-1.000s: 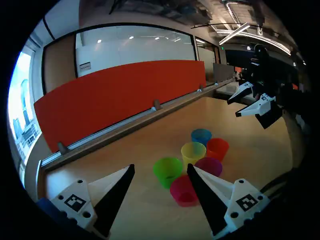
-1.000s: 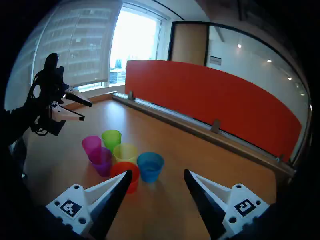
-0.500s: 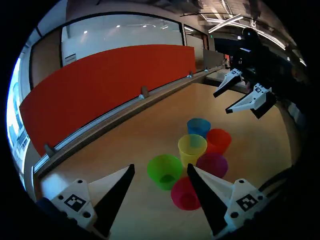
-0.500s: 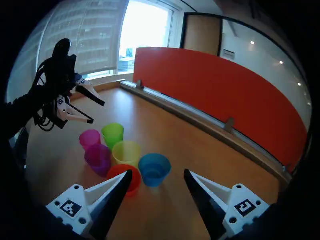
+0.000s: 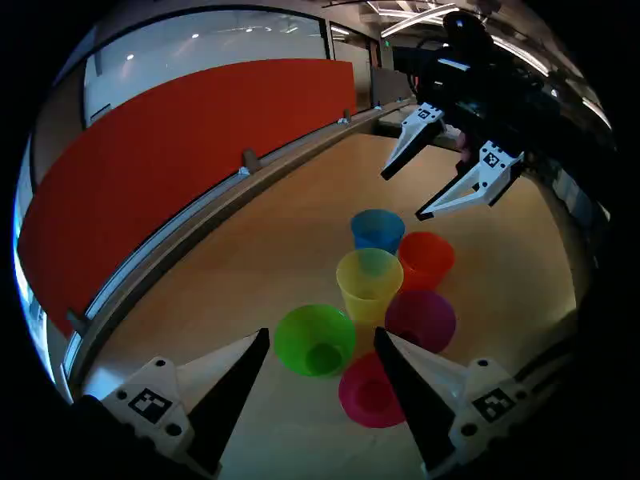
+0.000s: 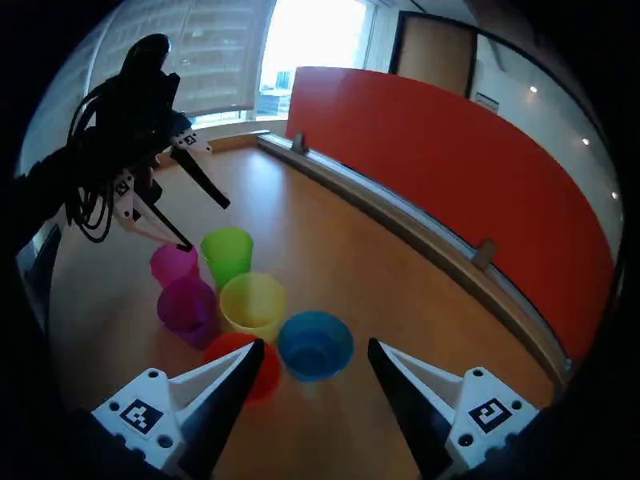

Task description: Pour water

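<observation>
Left claw (image 5: 320, 334) is held open with nothing gripped and is aimed down at a cluster of six upright cups on the wooden table (image 5: 232, 256). The green cup (image 5: 314, 339) is framed between its fingers, and the pink cup (image 5: 370, 394) lies just beside its right finger. The right claw (image 6: 315, 344) is likewise open and empty and faces the cluster from the opposite side. The blue cup (image 6: 315, 352) lies directly ahead between its fingers, and the orange cup (image 5: 426, 258) is partly hidden by its left finger. The yellow cup (image 5: 369, 280) and the purple cup (image 5: 421, 318) stand in the middle of the cluster, between the two claws. All cups stand with the long axis vertical and the mouth upward, so a side grasp across the wall is judged to be required. The right claw is nearer to the blue and orange cups, the left claw to the green and pink cups. Whether any cup holds water cannot be told. Compared with one second ago, both claws have been brought lower and closer, the cups are seen larger, and each claw is seen nearer over the cluster in the other's view.
</observation>
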### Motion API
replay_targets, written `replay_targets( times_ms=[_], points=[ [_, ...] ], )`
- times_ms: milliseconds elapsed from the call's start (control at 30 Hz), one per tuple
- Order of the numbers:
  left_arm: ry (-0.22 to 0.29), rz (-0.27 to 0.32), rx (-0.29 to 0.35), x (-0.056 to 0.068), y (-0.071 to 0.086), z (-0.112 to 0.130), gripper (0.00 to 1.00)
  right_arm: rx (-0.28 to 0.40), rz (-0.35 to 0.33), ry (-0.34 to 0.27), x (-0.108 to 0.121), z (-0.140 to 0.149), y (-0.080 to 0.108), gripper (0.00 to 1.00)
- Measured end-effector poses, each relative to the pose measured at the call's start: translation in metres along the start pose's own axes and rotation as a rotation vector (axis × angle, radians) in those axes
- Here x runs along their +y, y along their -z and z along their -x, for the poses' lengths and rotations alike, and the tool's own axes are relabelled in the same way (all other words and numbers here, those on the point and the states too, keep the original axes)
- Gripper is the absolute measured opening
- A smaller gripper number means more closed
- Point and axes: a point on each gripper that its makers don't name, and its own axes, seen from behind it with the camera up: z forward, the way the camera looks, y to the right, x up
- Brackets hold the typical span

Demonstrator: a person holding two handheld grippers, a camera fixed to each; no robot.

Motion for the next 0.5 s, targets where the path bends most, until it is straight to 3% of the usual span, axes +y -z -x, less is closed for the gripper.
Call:
replay_targets(
  times_ms=[300, 500],
  points=[
    [-0.015, 0.041, -0.068, 0.0, -0.014, 0.004, 0.98, -0.061, -0.025, 0.019, -0.002, -0.003, -0.013, 1.0],
    [-0.031, 0.036, -0.09, 0.0, -0.019, 0.006, 0.98, -0.08, -0.039, 0.032, -0.005, -0.004, -0.017, 1.0]
  ],
)
